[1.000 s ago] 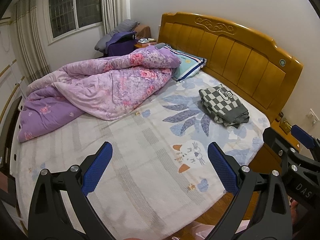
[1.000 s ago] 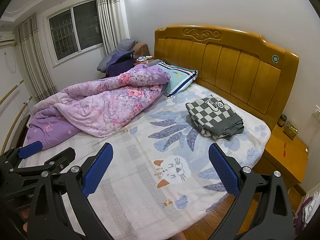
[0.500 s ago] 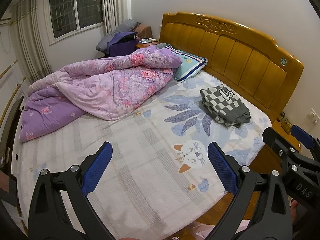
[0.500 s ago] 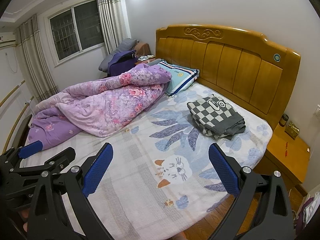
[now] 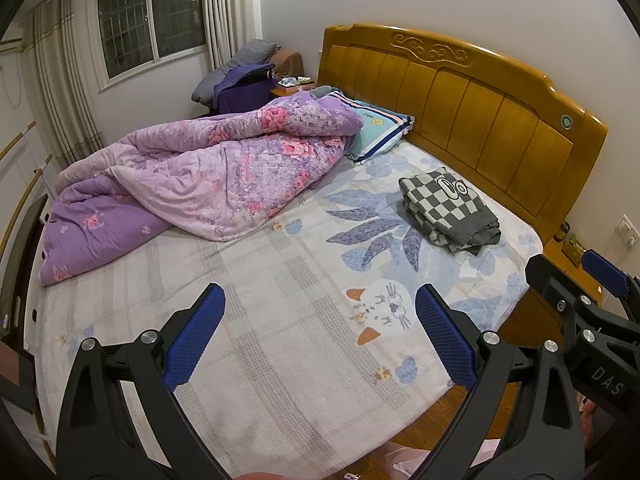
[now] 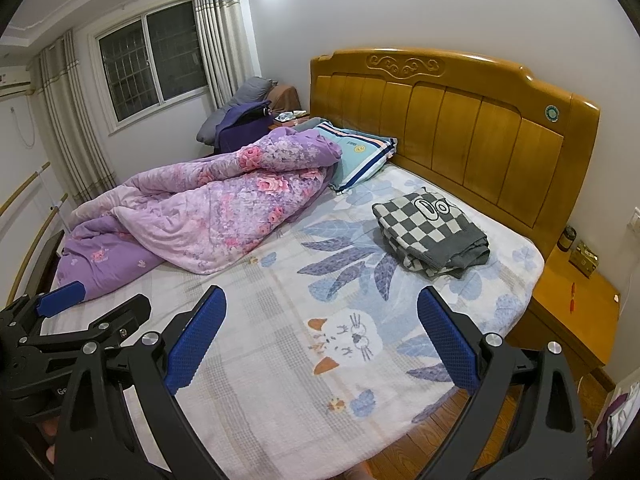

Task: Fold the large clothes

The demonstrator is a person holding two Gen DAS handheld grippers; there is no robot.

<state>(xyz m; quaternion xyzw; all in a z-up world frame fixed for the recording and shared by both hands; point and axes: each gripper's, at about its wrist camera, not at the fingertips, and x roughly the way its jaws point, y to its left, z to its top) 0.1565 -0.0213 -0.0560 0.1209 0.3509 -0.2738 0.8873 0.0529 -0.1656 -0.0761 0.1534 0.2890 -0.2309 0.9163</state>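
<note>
Folded sweater (image 5: 448,210) on the bed (image 5: 280,320), right of frame.
Checkered grey-and-white (neatly stacked); left gripper (image 5: 320,334) and right gripper (image 6: 320,334) gape wide, empty.

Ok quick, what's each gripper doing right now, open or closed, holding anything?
Left gripper: open, holding nothing, above the bed sheet.
Right gripper: open, holding nothing, also above the sheet.

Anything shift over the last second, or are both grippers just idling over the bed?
Almost nothing changed. Both views drifted very slightly, nothing more. The left gripper and right gripper stay open and empty above the patterned bedsheet. The folded grey-and-white checkered garment and the rumpled purple floral quilt lie where they were.
</note>
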